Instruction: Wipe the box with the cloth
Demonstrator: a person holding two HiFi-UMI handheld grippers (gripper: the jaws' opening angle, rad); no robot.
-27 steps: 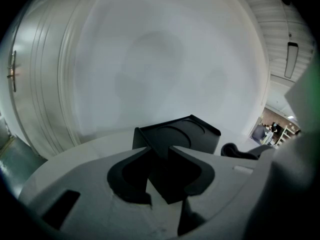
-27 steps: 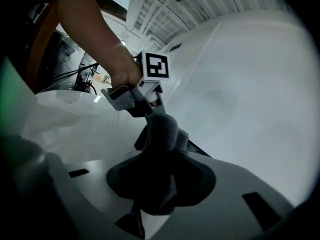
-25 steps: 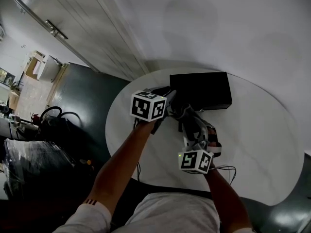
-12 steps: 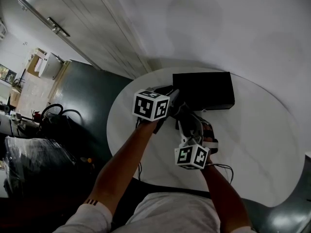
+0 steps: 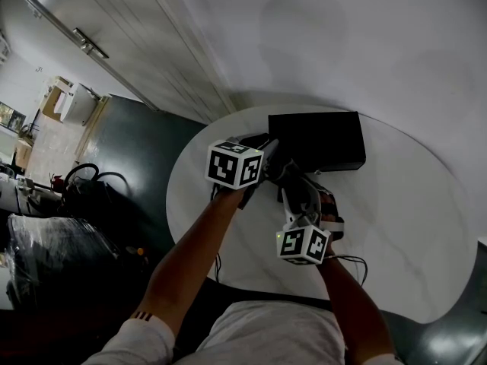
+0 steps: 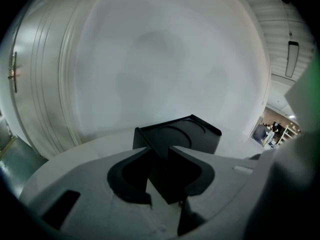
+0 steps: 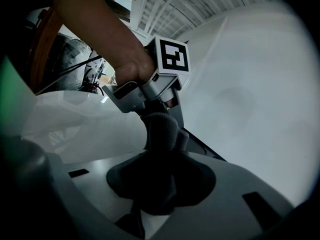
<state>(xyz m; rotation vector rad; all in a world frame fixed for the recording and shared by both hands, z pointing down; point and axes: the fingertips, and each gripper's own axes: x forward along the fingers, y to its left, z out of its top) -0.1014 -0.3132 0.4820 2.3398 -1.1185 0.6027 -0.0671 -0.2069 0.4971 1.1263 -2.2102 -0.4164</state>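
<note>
A black box stands at the far side of the round white table. My left gripper reaches to the box's left end, and its jaws are shut on the near corner wall of the box. The left gripper hides part of that wall. My right gripper is shut on a dark grey cloth, which bulges up between its jaws. The right gripper holds the cloth close below the left gripper's marker cube, beside the box's left end.
A thin cable lies near the table's front edge. Dark green floor and black bags are to the left. A white wall rises behind the table.
My right gripper has shifted slightly toward the box with the cloth. The left gripper still grips the box's corner.
</note>
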